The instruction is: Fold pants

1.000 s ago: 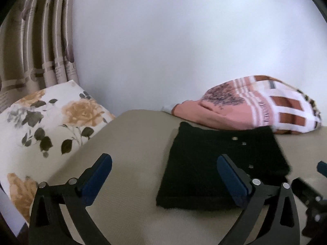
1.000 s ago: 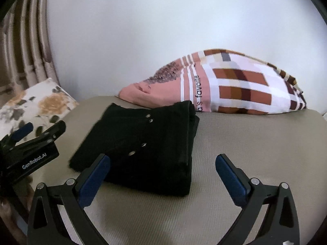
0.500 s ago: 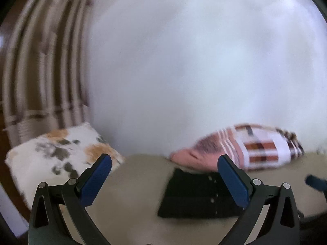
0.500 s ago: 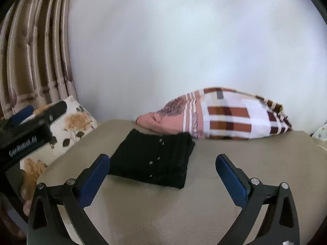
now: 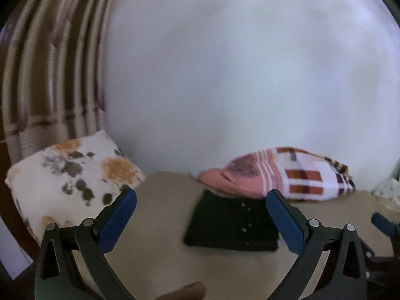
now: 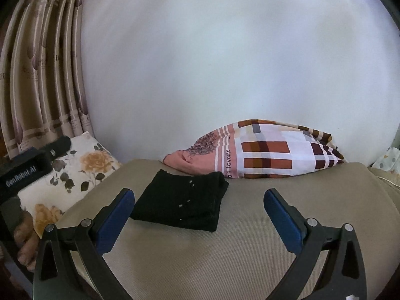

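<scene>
The black pants (image 6: 180, 204) lie folded into a flat rectangle with small metal studs on the beige bed surface (image 6: 225, 255); they also show in the left wrist view (image 5: 231, 223). My left gripper (image 5: 200, 221) is open and empty, held back from and above the pants. My right gripper (image 6: 198, 221) is open and empty, also back from the pants. The left gripper's body shows at the left edge of the right wrist view (image 6: 27, 167). A tip of the right gripper shows at the right of the left wrist view (image 5: 383, 223).
A pink and checked pillow (image 6: 260, 155) lies behind the pants against the white wall (image 6: 225, 62). A floral pillow (image 6: 67, 177) sits at the left by striped curtains (image 6: 42, 75). The bed's edge is at the left.
Both grippers have pulled back and risen from the folded pants, which now look smaller and farther away. The pants have not moved.
</scene>
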`<state>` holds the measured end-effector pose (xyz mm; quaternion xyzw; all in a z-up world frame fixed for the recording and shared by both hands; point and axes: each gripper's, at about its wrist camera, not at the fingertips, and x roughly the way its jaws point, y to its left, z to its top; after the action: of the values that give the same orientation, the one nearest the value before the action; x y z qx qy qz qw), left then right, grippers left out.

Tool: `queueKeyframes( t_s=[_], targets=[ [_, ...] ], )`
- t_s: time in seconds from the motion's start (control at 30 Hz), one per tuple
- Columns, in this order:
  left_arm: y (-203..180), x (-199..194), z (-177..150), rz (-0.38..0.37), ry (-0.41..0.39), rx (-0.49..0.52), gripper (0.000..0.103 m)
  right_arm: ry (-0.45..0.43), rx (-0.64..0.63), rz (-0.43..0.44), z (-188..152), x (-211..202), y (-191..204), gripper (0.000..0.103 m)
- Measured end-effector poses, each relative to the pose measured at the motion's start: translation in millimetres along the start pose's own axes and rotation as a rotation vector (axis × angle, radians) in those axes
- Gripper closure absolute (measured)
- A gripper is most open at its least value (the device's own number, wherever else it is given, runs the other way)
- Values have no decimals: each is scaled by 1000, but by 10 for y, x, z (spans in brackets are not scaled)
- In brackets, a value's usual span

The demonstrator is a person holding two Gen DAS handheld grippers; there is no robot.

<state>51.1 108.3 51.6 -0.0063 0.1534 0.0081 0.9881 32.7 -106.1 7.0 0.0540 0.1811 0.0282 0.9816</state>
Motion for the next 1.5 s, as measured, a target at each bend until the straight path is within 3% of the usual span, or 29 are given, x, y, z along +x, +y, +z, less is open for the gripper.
queueKeyframes(
  t_s=[0.27,1.3,1.5],
  targets=[
    [-117,66,-99,-24,15,59,0,-9,-31,-1,0,-68,108,0],
    [-117,328,-286,-37,108,63,0,67,-30,40,-118,106,163,0],
    [-108,292,-325,-44,53,77,0,80,-29,48,-143,145,173,0]
  ],
)
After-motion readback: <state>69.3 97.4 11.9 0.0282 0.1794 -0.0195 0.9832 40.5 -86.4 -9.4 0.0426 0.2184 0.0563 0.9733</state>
